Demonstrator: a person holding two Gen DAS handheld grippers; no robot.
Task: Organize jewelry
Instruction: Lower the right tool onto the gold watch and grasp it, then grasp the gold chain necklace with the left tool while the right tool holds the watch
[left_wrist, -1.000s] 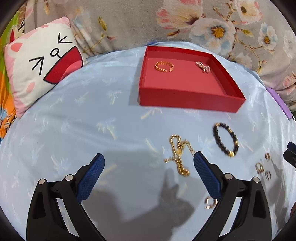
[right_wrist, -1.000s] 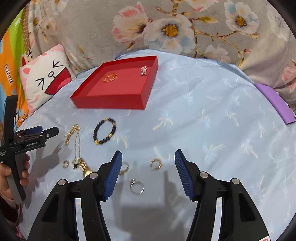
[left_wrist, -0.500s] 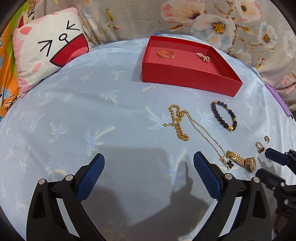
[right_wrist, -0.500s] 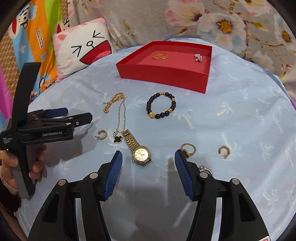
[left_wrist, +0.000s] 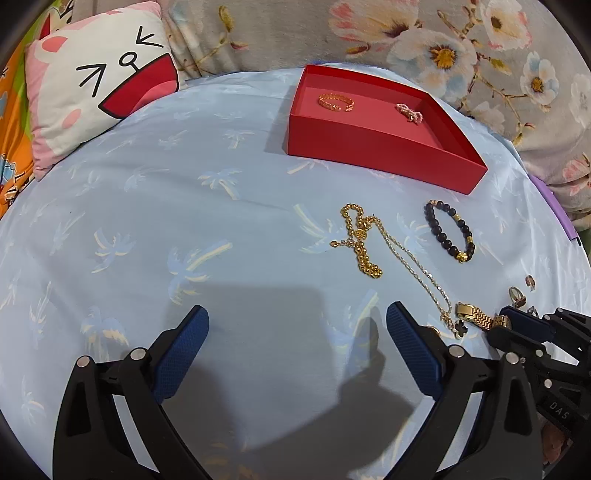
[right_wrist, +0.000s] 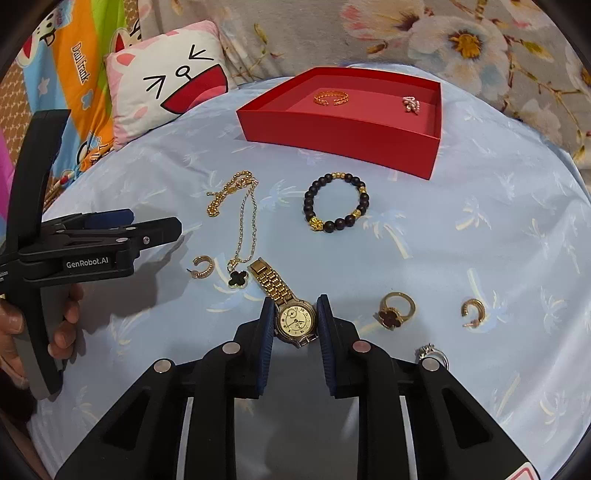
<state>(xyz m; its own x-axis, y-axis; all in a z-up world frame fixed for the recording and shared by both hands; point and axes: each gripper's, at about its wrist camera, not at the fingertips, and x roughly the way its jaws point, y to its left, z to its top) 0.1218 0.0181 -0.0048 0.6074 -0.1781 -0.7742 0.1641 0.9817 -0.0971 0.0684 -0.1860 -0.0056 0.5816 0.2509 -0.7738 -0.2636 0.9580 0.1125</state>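
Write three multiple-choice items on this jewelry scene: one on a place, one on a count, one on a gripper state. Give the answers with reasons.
1. Where does the beaded bracelet lie?
A. in the red tray
B. on the blue cloth, in front of the tray
C. on the cat pillow

2. How many pieces lie in the red tray?
A. none
B. two
C. five

3. What is the right gripper doing?
A. closing around the gold watch's face
B. holding a ring
C. spread wide over bare cloth

Answers:
1 B: it rests on the cloth, outside the tray's wall.
2 B: a gold cuff and a pink piece.
3 A: its pads flank the watch dial.
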